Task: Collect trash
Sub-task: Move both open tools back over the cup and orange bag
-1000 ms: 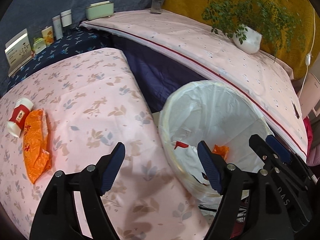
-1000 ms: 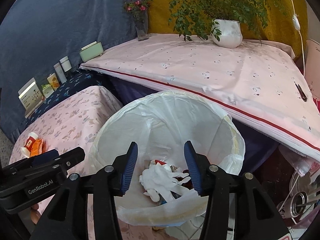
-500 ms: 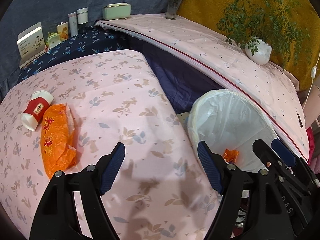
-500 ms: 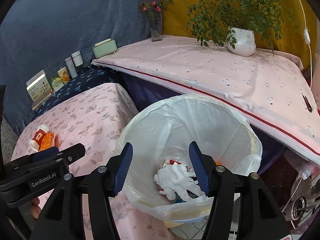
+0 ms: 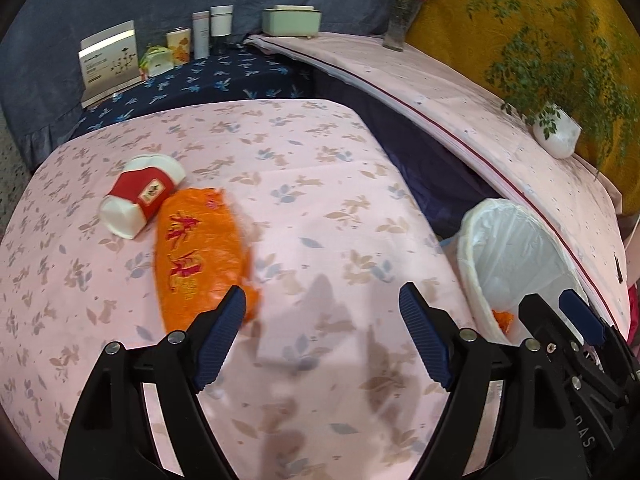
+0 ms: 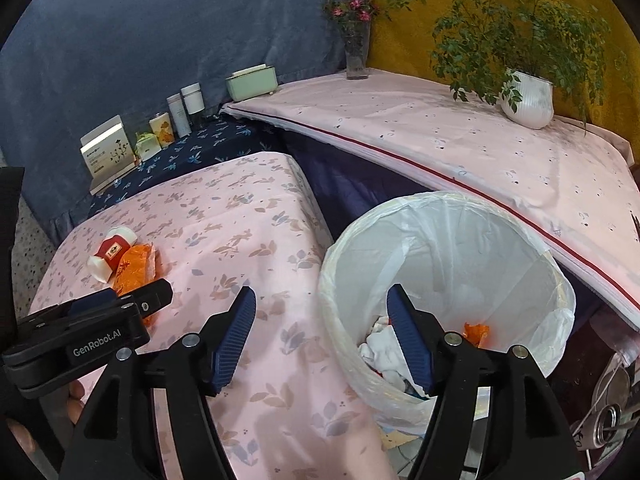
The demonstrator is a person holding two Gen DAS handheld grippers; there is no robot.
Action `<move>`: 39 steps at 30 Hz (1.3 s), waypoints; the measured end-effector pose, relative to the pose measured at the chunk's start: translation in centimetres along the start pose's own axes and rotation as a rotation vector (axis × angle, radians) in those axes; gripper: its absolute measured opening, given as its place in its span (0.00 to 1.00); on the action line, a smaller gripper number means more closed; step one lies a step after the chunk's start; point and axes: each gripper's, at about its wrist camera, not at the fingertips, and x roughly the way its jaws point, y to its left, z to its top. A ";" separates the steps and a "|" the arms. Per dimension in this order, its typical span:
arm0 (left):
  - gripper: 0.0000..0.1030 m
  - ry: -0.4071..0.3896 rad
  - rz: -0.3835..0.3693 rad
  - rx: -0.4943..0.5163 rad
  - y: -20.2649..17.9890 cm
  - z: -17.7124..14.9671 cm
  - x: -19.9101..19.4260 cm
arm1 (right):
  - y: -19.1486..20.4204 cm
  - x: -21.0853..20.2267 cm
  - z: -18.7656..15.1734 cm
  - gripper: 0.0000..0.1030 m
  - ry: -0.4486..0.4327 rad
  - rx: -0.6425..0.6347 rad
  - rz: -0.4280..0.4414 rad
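"GenRobot.AI" on the left tool, letters "DAS" on the right tool

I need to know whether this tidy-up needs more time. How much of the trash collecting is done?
Partly done. The lined bin already holds white crumpled trash and an orange scrap. Nothing is in hand: the left gripper and the right gripper are both empty, their jaws opening. Still left on the pink floral table: the orange wrapper and the red and white cup lying on its side.
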 end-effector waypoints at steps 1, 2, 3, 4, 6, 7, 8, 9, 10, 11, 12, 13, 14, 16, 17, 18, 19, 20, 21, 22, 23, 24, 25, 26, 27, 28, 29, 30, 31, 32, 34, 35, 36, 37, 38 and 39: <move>0.73 -0.001 0.006 -0.008 0.6 0.0 -0.2 | 0.5 0.0 0.0 0.64 0.001 -0.007 0.006; 0.73 -0.002 0.014 -0.016 1.1 -0.1 -0.3 | 0.9 0.0 0.1 0.65 0.002 -0.015 0.015; 0.73 -0.003 0.023 -0.025 1.7 -0.2 -0.5 | 1.5 0.1 0.1 0.65 0.000 -0.025 0.023; 0.73 -0.003 0.030 -0.032 2.2 -0.2 -0.6 | 2.0 0.1 0.1 0.67 -0.001 -0.032 0.027; 0.73 -0.005 0.048 -0.052 3.5 -0.4 -1.1 | 3.0 0.2 0.1 0.68 0.002 -0.045 0.042; 0.73 -0.005 0.055 -0.058 4.1 -0.5 -1.2 | 3.5 0.3 0.0 0.68 0.005 -0.051 0.051; 0.73 -0.005 0.068 -0.062 4.7 -0.6 -1.5 | 3.9 0.4 0.0 0.68 0.010 -0.060 0.055; 0.75 -0.008 0.084 -0.065 5.3 -0.7 -1.7 | 4.5 0.6 -0.1 0.68 0.015 -0.069 0.055; 0.77 -0.012 0.095 -0.068 5.7 -0.9 -1.9 | 4.9 0.7 -0.1 0.68 0.020 -0.074 0.057; 0.78 -0.013 0.103 -0.072 6.3 -0.9 -2.0 | 5.3 0.9 -0.2 0.68 0.026 -0.078 0.063; 0.78 -0.011 0.109 -0.074 6.9 -1.0 -2.1 | 5.7 1.1 -0.2 0.68 0.032 -0.083 0.066; 0.78 -0.010 0.116 -0.076 7.4 -1.1 -2.1 | 6.2 1.3 -0.3 0.68 0.038 -0.086 0.069; 0.78 -0.007 0.123 -0.081 7.9 -1.1 -2.1 | 6.6 1.4 -0.3 0.68 0.042 -0.089 0.074; 0.78 0.000 0.130 -0.090 8.9 -1.1 -2.0 | 7.5 1.7 -0.4 0.68 0.049 -0.101 0.080; 0.79 0.005 0.133 -0.094 9.4 -1.1 -1.9 | 8.0 1.8 -0.5 0.68 0.050 -0.108 0.082; 0.82 0.008 0.138 -0.095 9.8 -1.1 -1.7 | 8.6 1.9 -0.6 0.68 0.053 -0.115 0.085; 0.83 0.007 0.141 -0.093 10.1 -1.1 -1.7 | 9.0 2.1 -0.7 0.68 0.057 -0.121 0.086; 0.84 0.004 0.143 -0.088 10.4 -1.0 -1.7 | 9.4 2.3 -0.8 0.68 0.061 -0.128 0.086; 0.86 0.002 0.147 -0.086 10.8 -0.9 -1.6 | 9.9 2.5 -0.9 0.68 0.065 -0.136 0.085; 0.87 0.002 0.151 -0.089 11.1 -0.8 -1.5 | 10.2 2.8 -1.0 0.68 0.071 -0.141 0.084; 0.87 0.002 0.149 -0.094 11.5 -0.6 -1.3 | 10.7 3.1 -1.0 0.68 0.079 -0.144 0.086; 0.87 0.004 0.145 -0.100 12.0 -0.3 -1.1 | 11.1 3.4 -1.1 0.68 0.086 -0.146 0.090; 0.87 0.005 0.145 -0.104 12.4 -0.1 -0.9 | 11.6 3.7 -1.1 0.68 0.090 -0.149 0.093; 0.88 0.005 0.148 -0.108 12.8 0.2 -0.7 | 12.0 4.0 -1.1 0.68 0.095 -0.153 0.094; 0.88 0.004 0.151 -0.111 13.2 0.6 -0.5 | 12.6 4.3 -1.2 0.68 0.100 -0.158 0.099; 0.88 0.004 0.154 -0.115 13.6 0.9 -0.2 | 13.0 4.5 -1.2 0.68 0.103 -0.163 0.103; 0.88 0.003 0.156 -0.118 14.0 1.3 0.0 | 13.6 4.9 -1.2 0.68 0.107 -0.169 0.107; 0.88 0.002 0.157 -0.120 14.4 1.8 0.2 | 14.1 5.2 -1.2 0.68 0.111 -0.175 0.112; 0.88 0.001 0.158 -0.123 14.8 2.1 0.4 | 14.6 5.5 -1.1 0.68 0.115 -0.180 0.117; 0.89 -0.001 0.158 -0.127 15.2 2.5 0.6 | 15.2 6.0 -1.1 0.68 0.120 -0.186 0.120; 0.90 -0.001 0.157 -0.133 15.8 3.3 1.2 | 16.2 6.9 -1.1 0.68 0.130 -0.193 0.129; 0.90 0.000 0.156 -0.135 16.1 3.8 1.6 | 16.5 7.3 -1.1 0.68 0.135 -0.194 0.133; 0.90 0.001 0.155 -0.137 16.3 4.1 1.9 | 16.9 7.8 -1.1 0.68 0.142 -0.194 0.138; 0.90 0.005 0.152 -0.134 16.5 4.5 2.4 | 17.2 8.1 -1.0 0.68 0.146 -0.194 0.141; 0.90 0.012 0.151 -0.129 16.6 4.8 3.0 | 17.4 8.5 -1.0 0.68 0.152 -0.193 0.145; 0.90 0.021 0.152 -0.122 16.7 5.1 3.6 | 17.7 8.9 -0.9 0.68 0.158 -0.189 0.150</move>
